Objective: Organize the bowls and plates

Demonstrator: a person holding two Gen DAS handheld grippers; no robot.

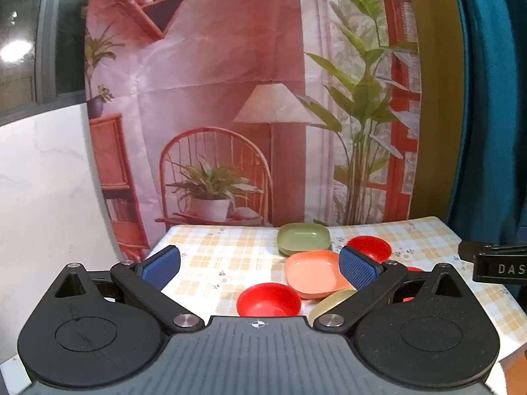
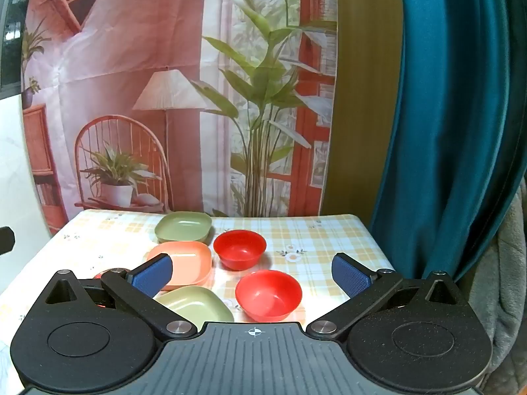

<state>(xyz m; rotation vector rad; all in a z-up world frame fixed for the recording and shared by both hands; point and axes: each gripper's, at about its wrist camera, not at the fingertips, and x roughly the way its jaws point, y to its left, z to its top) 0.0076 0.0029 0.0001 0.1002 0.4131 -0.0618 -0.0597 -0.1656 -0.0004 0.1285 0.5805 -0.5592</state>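
**Six loose dishes, two empty claws**

While nothing is held yet, both claws gape wide above the checked tablecloth (image 2: 329, 237). At lower left of the right wrist view sits a half-hidden red bowl (image 2: 110, 271). Then come three square plates: green plate (image 2: 183, 227), orange plate (image 2: 187, 261), near green plate (image 2: 197, 306). Right of those stand two red bowls (image 2: 239, 248) (image 2: 268, 294).

The left gripper (image 1: 260, 268) hovers by crowded, touching dishes; a careless pinch could, I think, nudge neighbours. The right gripper (image 2: 252, 275) risks the same.

Readable writing: "DAS" on a black part (image 1: 500, 268).

a third red bowl (image 2: 108, 271) hides behind the right hand-held gripper (image 2: 252, 275), seemingly upright.
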